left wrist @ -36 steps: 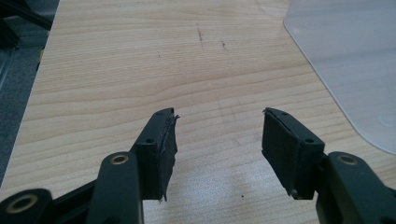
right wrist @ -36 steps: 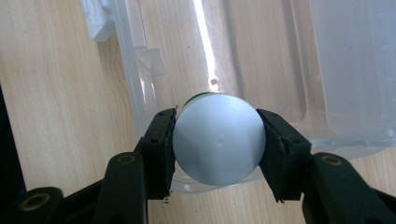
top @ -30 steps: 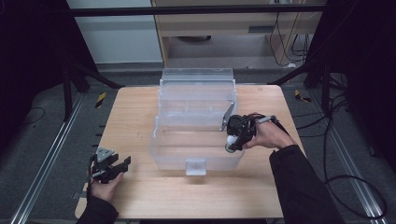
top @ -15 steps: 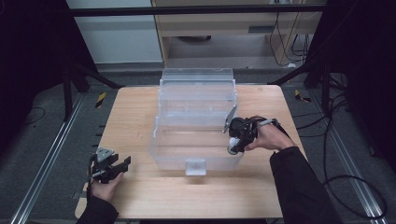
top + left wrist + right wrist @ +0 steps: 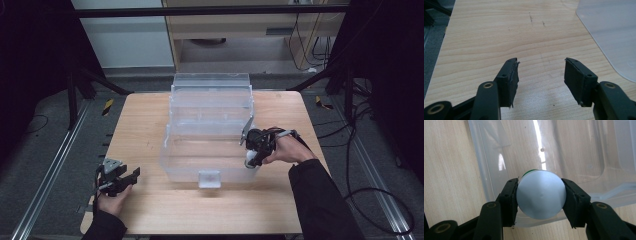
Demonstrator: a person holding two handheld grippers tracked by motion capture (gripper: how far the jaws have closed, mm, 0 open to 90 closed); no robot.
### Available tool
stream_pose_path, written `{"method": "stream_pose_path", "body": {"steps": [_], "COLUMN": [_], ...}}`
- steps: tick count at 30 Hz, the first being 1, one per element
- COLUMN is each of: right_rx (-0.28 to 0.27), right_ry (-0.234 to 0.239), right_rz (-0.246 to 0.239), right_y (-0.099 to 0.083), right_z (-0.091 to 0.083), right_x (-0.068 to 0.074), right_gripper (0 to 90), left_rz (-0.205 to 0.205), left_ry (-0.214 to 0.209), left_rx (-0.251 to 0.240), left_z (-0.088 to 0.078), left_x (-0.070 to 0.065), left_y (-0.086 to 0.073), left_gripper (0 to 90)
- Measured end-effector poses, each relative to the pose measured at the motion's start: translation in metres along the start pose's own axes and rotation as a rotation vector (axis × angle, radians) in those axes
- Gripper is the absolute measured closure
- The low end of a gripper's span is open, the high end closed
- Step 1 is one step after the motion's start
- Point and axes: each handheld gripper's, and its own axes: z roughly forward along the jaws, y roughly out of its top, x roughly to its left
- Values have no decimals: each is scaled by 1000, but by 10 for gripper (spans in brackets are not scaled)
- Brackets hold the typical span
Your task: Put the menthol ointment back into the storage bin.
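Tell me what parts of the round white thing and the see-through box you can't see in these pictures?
- White round thing, right gripper view: seen end-on, its length and label hidden behind its flat face; only a green sliver peeks out.
- Same thing, high view: too small, half covered by the right tongs.
- Clear box, high view: inside hard to read through glare.
- Clear box, left gripper view: cut off by the right edge.

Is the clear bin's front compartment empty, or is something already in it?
Empty, it seems: the clear bin shows bare wood through its front compartment. The white bottle sits clamped in the right gripper over its corner.
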Motion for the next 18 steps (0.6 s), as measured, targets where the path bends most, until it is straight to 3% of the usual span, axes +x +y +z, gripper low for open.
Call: {"method": "stream_pose_path", "body": {"steps": [18], "right_rx": [11], "right_ry": [19], "right_rz": [5], "right_y": [-2], "right_z": [9], "right_x": [0], "right_gripper": [498], "left_rz": [0], "left_ry": [0], "left_rx": [0], "left_z": [0], "left_x": [0], "left_y": [0], "left_gripper": [443]}}
